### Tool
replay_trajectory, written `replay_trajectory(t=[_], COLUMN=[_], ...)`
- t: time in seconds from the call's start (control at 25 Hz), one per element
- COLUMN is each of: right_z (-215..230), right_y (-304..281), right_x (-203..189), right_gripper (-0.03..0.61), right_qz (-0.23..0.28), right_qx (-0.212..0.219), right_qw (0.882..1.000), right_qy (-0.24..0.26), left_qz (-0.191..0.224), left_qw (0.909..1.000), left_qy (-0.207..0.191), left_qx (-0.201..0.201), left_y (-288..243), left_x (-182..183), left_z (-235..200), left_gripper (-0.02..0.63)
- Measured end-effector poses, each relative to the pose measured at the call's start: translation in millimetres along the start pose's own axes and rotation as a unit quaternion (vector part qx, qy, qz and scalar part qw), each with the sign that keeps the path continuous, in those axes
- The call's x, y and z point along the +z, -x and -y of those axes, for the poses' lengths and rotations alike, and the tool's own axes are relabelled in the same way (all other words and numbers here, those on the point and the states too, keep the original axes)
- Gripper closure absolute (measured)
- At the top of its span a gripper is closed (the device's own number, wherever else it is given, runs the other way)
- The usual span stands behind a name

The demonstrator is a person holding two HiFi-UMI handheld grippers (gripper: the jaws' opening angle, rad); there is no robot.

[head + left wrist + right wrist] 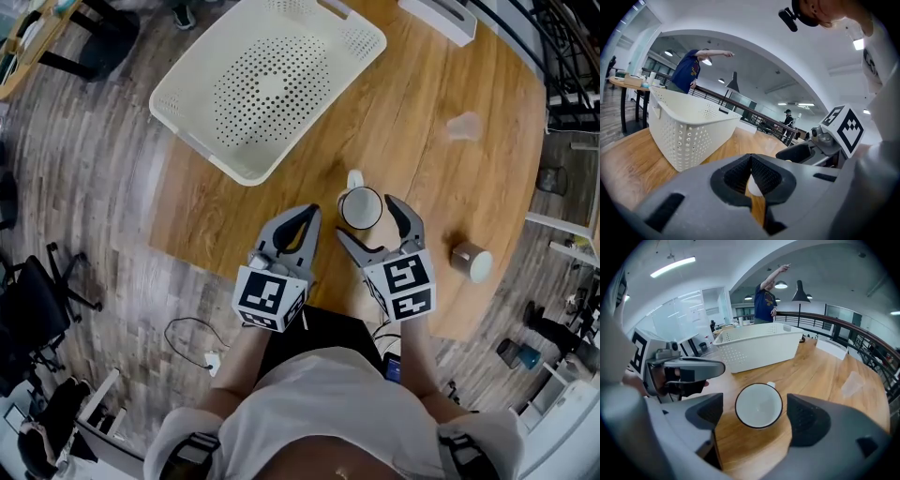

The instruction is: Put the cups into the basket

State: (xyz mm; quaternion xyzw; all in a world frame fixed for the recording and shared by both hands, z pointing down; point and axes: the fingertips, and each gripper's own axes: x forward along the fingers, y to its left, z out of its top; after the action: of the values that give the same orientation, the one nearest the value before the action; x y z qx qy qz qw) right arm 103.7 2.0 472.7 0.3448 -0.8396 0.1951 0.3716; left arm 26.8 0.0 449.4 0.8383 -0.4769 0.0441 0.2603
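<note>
A white box (439, 17) sits on the wooden table (497, 187).

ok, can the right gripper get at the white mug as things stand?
Probably yes: the white mug stands upright between the right gripper's open fingers, untouched, with nothing else close by.

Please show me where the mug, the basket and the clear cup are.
mug (758, 405), right gripper view, inside bottom.
basket (272, 84), head view, perforated floor.
clear cup (464, 125), head view, side wall.
</note>
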Motion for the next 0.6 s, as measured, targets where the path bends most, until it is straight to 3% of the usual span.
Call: replay_trajectory(t=[0.2,0.6], right_z=[4.9,8.9], right_y=[-12.4,-43.9], right_x=[-3.1,-1.6], right_gripper=[0.179,0.181], right_qz=[-0.015,-0.077], right_qx=[-0.008,0.015], right_qw=[1.000,0.997], right_qy=[0.004,0.021], left_qz=[-0.003,-0.004], left_qw=[0.9999,0.9996], left_qy=[0.013,0.029], left_qx=[-0.001,-0.006], left_y=[-5.0,-17.6], left_x=[-8.1,-7.8], left_z=[-5.8,-16.8], left_gripper=[0.607,0.607])
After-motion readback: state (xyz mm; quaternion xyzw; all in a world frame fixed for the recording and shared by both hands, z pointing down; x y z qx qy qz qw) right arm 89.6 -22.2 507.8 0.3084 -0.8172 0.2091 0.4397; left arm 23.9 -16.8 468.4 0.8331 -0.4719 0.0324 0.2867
